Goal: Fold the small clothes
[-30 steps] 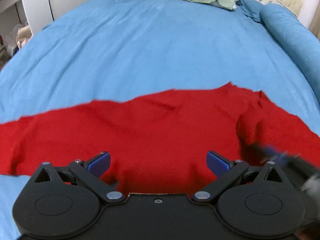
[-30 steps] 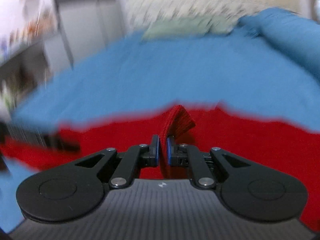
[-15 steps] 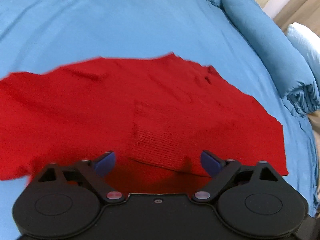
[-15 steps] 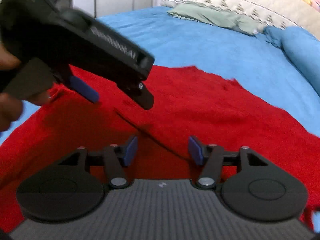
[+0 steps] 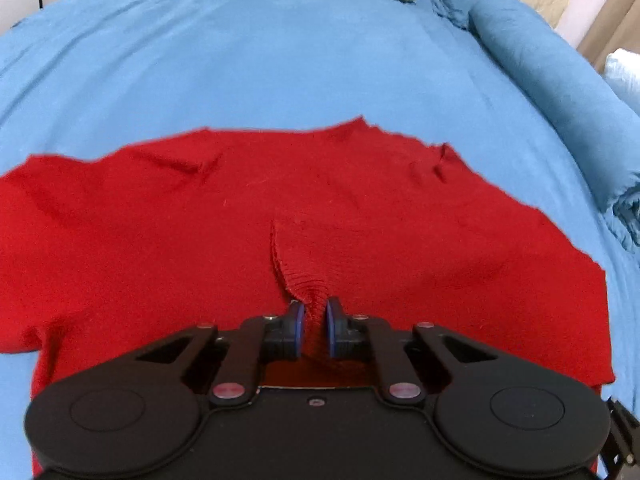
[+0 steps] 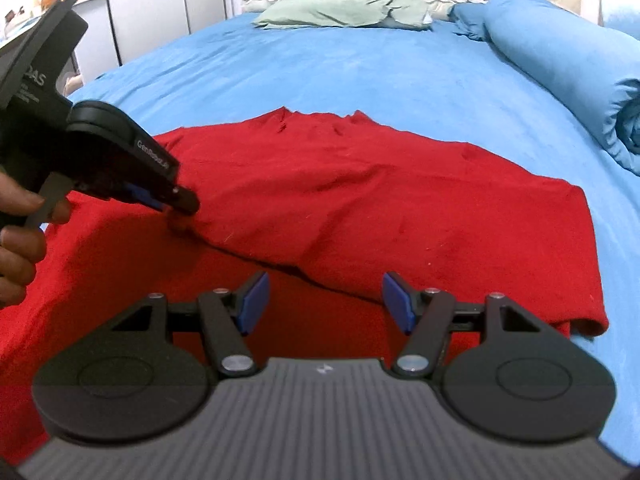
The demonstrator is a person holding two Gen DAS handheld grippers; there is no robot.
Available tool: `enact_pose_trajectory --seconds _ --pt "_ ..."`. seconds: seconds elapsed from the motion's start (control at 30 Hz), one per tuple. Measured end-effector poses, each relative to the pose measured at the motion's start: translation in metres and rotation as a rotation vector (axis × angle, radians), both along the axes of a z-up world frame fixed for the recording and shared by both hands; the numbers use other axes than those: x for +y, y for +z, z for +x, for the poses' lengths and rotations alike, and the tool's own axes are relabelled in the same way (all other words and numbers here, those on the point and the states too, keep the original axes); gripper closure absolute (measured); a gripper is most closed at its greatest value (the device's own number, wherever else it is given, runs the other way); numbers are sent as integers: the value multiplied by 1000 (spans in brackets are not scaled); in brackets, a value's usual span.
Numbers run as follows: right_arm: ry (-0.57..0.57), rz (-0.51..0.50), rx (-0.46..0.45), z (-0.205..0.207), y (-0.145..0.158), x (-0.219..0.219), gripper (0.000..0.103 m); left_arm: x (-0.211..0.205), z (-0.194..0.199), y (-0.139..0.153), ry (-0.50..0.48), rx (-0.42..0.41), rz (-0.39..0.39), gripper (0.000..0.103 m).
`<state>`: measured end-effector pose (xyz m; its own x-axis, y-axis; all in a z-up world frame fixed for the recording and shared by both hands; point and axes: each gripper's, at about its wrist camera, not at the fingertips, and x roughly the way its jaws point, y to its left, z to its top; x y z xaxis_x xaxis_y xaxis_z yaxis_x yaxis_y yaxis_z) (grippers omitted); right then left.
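The red knit garment [image 5: 360,216] lies spread across the blue bed sheet [image 5: 280,60], at about 6 o'clock of the bed in both views, well apart from the green pillow [image 6: 344,10] at 12 o'clock. The left tongs [image 5: 313,326] are closing, their blue pads pressed on a ribbed fold of the garment's upper layer that puckers up between them. The right tongs [image 6: 325,300] stand apart with nothing gripped, above the dark edge of that layer. A hand [image 6: 16,232] at 9 o'clock holds the left tool. The knit looks soft, light and limp: it will likely drape and stretch instead of holding shape, so a pinch on one point may drag wrinkles. The ribbed hem and the edge near the right tongs look like the firmest holds.
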<state>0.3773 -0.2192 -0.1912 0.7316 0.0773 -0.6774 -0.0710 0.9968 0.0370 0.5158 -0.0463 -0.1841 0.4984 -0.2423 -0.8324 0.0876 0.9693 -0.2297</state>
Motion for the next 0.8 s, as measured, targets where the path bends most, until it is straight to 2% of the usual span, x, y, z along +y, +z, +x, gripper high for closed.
enact_pose_trajectory --seconds 0.13,0.23,0.3,0.37,0.53,0.67,0.73,0.8 --pt "-9 11 -1 0 7 -2 25 3 -2 40 -21 -127 19 91" --pt "4 30 13 4 11 -6 24 23 -2 67 36 -218 57 91" --pt "10 33 18 5 12 -10 22 39 -2 71 76 -251 96 91" --pt "5 29 24 7 9 -14 21 58 -5 62 106 -244 137 91" --pt "-61 -9 60 13 -5 -32 20 77 -4 18 131 -162 150 91" --pt "-115 -10 77 12 -11 -55 15 80 -8 15 136 -168 137 90" --pt "-117 -23 82 6 -10 -61 15 81 -15 18 121 -172 169 83" --pt "-128 -49 106 1 -9 -67 13 85 -22 16 119 -152 223 67"
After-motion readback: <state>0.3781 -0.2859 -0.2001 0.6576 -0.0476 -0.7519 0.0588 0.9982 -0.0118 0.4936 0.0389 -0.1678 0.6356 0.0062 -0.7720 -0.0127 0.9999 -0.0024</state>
